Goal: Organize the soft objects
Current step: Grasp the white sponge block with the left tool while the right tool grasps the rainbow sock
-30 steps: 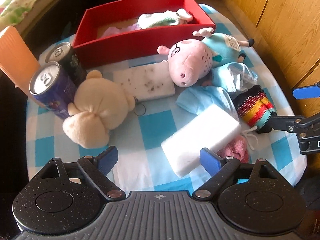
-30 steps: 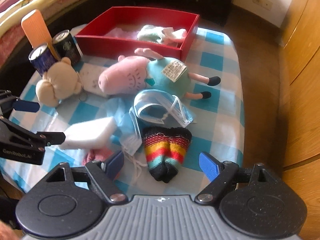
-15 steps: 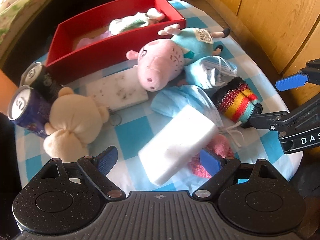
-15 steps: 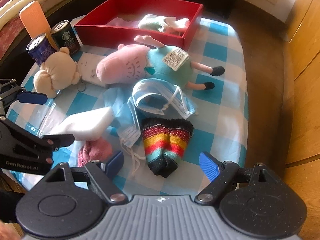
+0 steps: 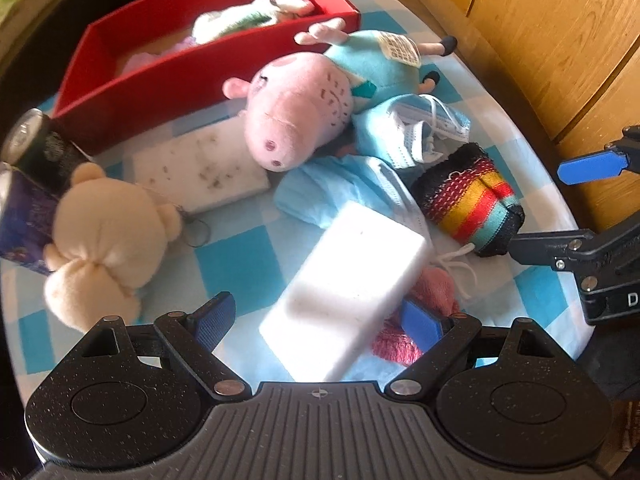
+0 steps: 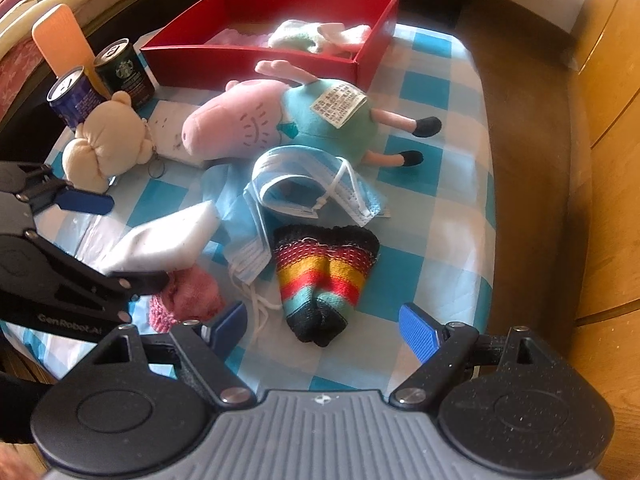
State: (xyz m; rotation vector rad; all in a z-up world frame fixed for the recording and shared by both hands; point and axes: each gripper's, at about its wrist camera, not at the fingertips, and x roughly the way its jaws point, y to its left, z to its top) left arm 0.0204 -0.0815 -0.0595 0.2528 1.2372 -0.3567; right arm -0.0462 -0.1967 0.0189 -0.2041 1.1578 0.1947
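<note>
Two drink cans, one purple (image 6: 74, 98) and one dark green (image 6: 126, 70), stand upright side by side, far ahead and left of the tongs. An orange board (image 6: 64, 46) stands just behind them. Wooden cabinet doors (image 5: 552, 32) lie to the right.

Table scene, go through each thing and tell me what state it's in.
Red box: open, soft items inside.
Pig plush: lying on its side.
White sponge: between the open left gripper fingers, not yet squeezed.
Striped sock: folded, under the open right gripper.
Two cans: upright.
</note>
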